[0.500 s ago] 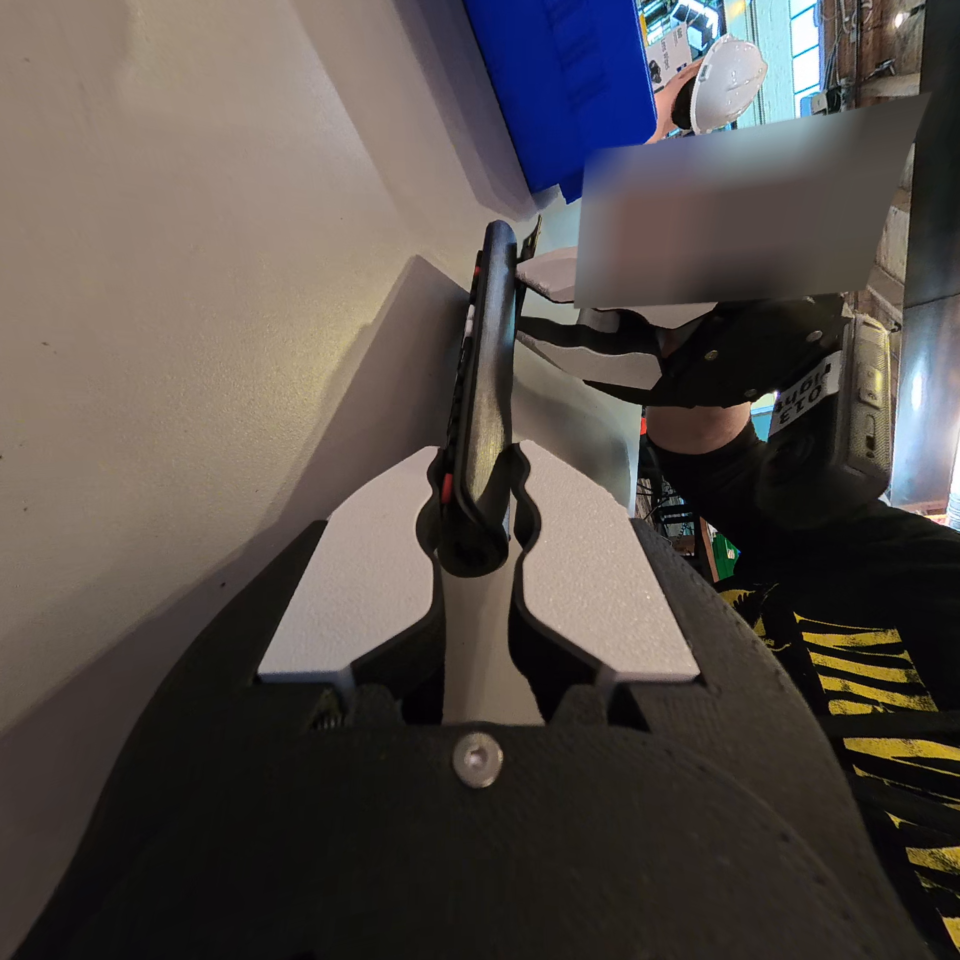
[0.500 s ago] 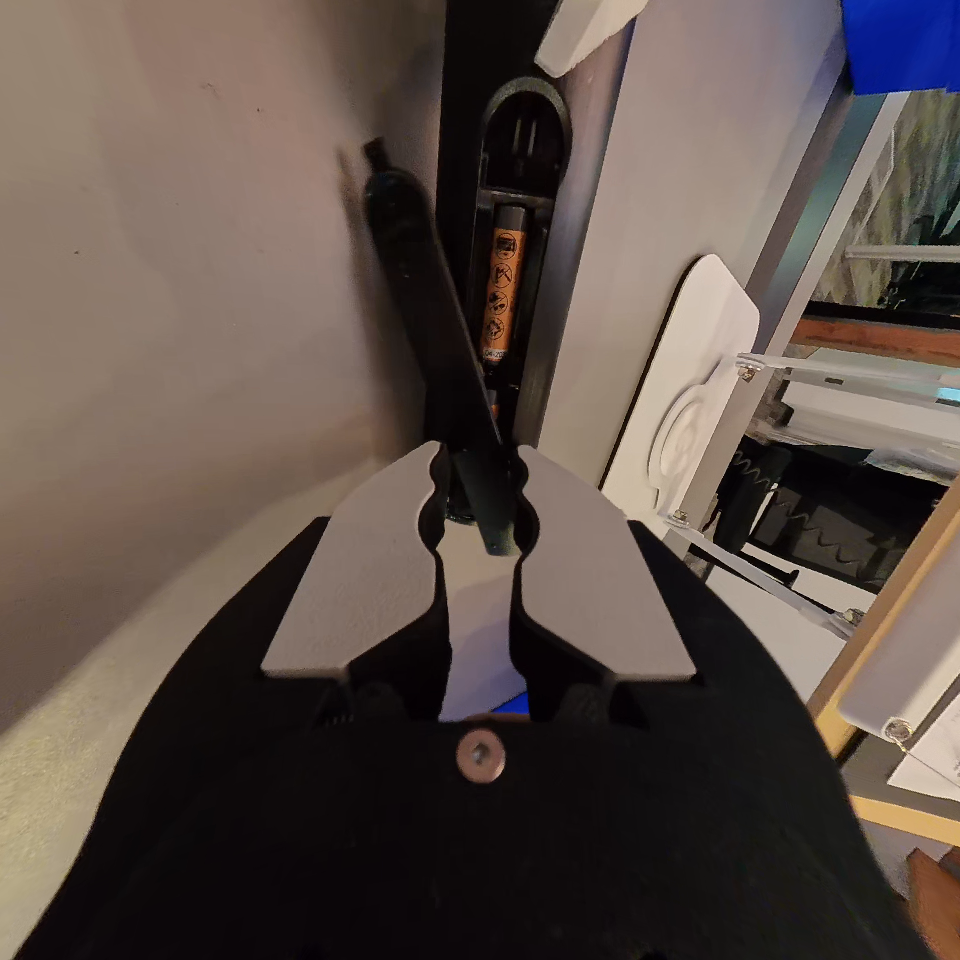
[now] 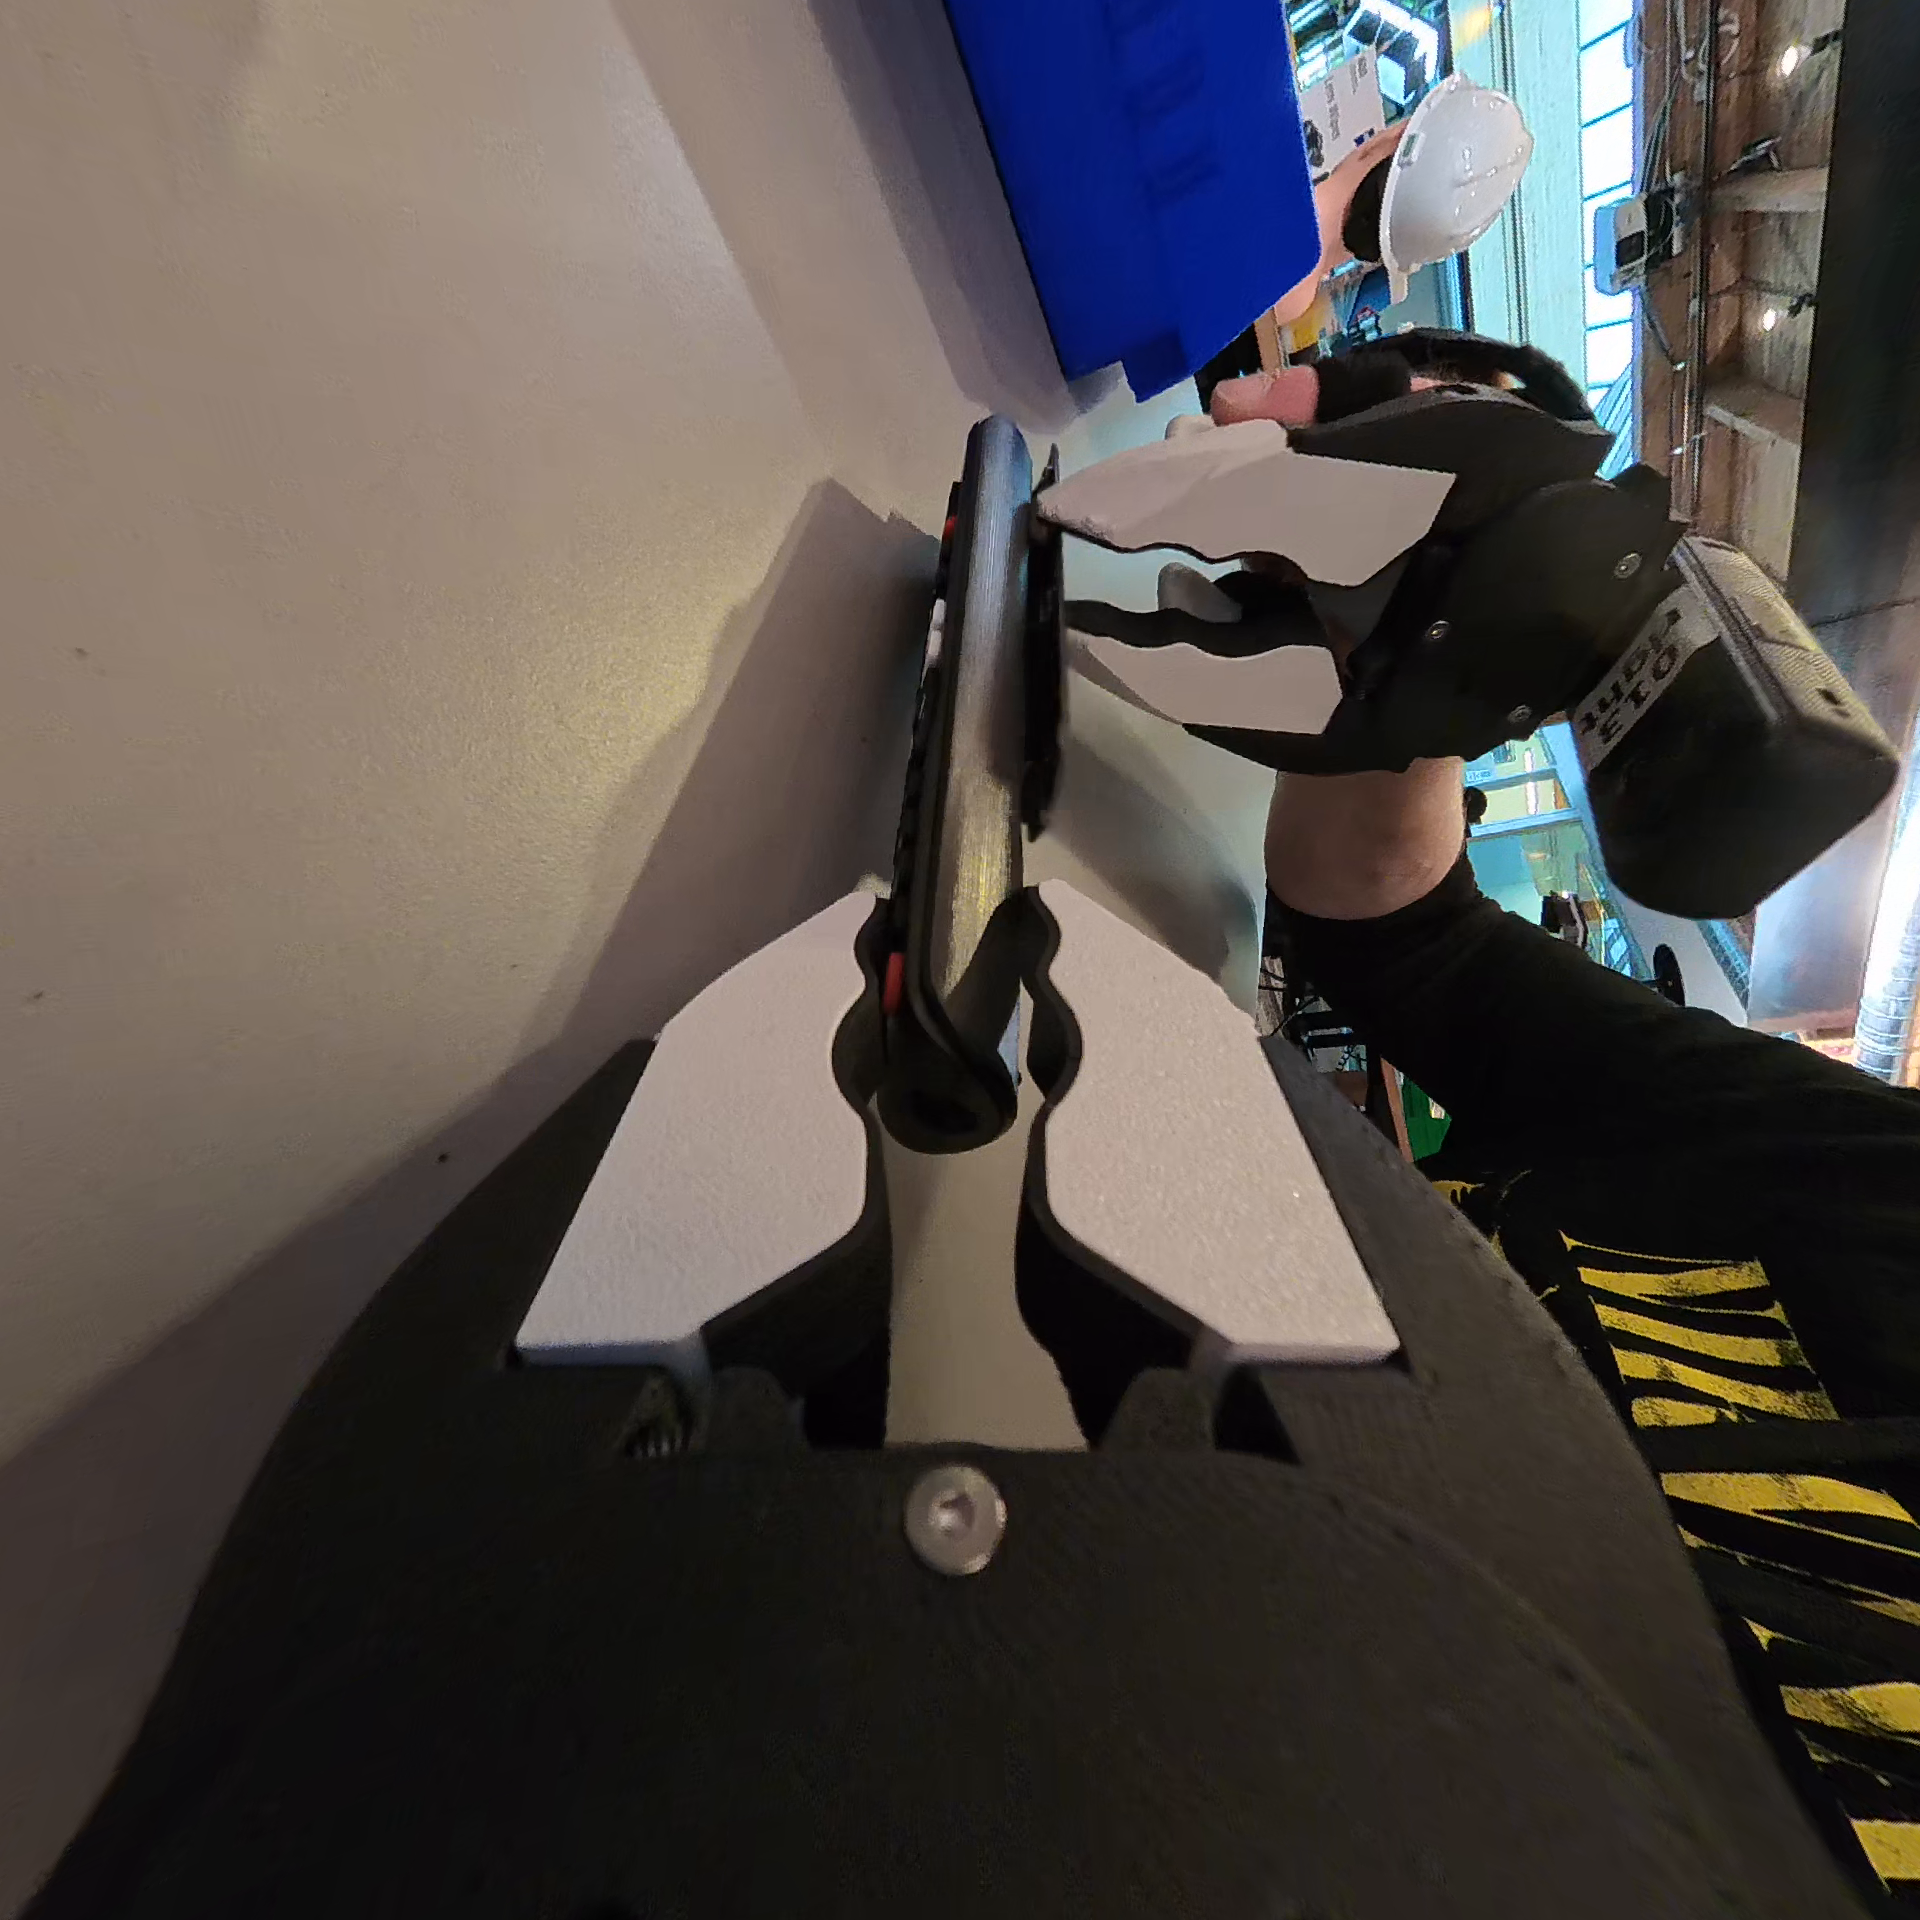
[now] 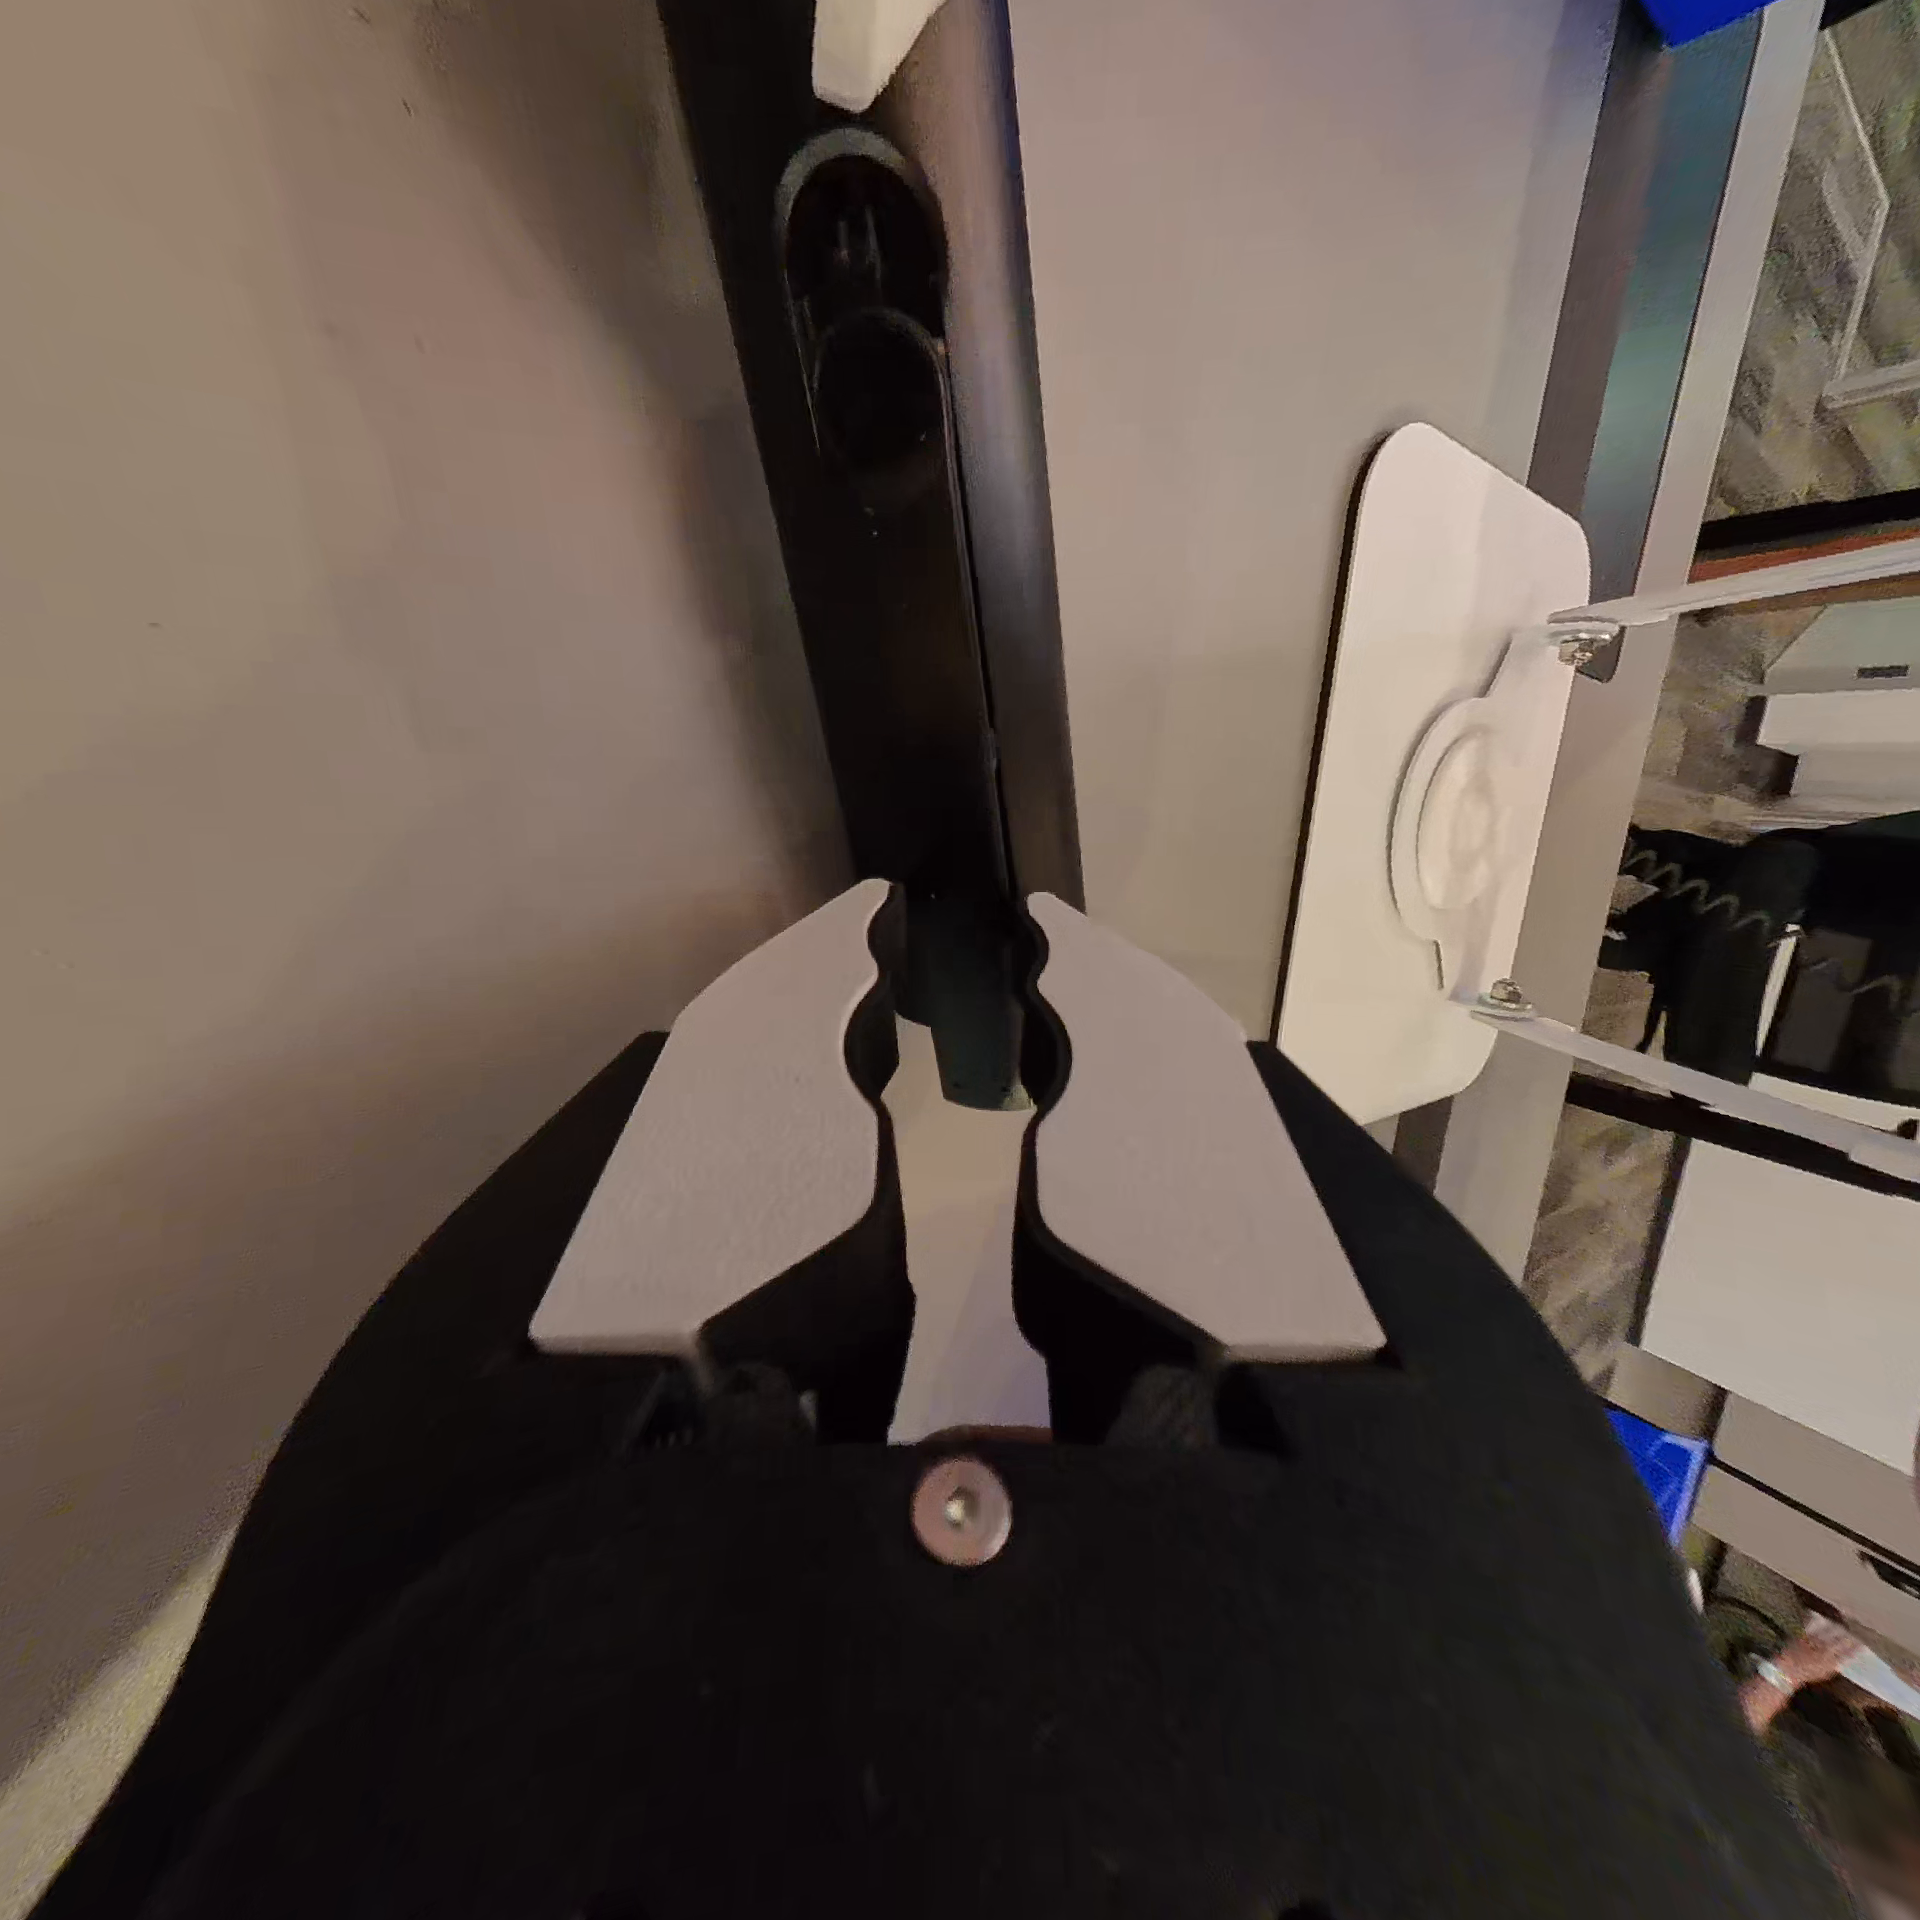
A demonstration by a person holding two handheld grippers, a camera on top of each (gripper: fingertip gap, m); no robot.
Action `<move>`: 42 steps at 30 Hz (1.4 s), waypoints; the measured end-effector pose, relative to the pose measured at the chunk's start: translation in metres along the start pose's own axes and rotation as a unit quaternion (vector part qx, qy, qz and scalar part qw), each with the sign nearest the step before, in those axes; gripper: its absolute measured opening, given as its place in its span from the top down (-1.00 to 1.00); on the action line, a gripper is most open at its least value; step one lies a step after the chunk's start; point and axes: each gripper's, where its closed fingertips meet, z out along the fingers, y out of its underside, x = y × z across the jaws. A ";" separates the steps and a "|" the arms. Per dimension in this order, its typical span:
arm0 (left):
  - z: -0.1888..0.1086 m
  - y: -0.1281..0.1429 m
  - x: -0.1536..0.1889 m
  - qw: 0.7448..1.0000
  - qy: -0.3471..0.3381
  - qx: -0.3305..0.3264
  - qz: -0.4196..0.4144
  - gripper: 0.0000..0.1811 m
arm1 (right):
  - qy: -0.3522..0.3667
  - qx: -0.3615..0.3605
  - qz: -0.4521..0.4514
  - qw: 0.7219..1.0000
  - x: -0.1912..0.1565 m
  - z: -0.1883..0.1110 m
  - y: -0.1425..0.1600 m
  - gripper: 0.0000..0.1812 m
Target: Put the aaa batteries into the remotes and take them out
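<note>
The left gripper [image 3: 954,997] is clenched on one end of the slim black plastic remote [image 3: 971,727], held on edge against the pale tabletop [image 3: 364,520]. The right gripper [image 4: 956,997] grips the thin black battery cover [image 4: 914,582] laid over the remote's back. Both pieces look light, rigid and slick; I'd hold the edges.

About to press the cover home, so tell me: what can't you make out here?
- Battery: right wrist view, battery cover lies over the compartment.
- Cover's seating: right wrist view, dark and blurred along its edge.
- Remote buttons: left wrist view, edge-on, only a sliver shows.
</note>
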 end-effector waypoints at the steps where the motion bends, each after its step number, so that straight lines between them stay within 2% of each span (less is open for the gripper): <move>1: 0.000 0.000 0.000 1.000 0.000 0.000 -0.001 0.74 | 0.000 -0.007 -0.001 1.000 0.000 0.001 0.001 0.80; 15: 0.000 -0.001 -0.001 1.000 -0.001 0.002 -0.002 0.74 | -0.025 -0.059 0.003 0.998 0.002 0.003 0.000 0.80; 21: 0.000 -0.001 -0.001 1.000 -0.002 0.001 -0.003 0.74 | -0.051 -0.055 0.018 0.997 0.004 0.004 0.001 0.76; 34: 0.000 -0.002 -0.002 1.000 -0.003 0.002 -0.002 0.74 | -0.061 -0.057 0.026 0.996 0.009 0.009 0.003 0.67; 42: 0.000 -0.002 -0.001 1.000 -0.004 0.002 -0.001 0.74 | -0.093 -0.030 0.059 0.993 0.006 0.007 0.001 0.50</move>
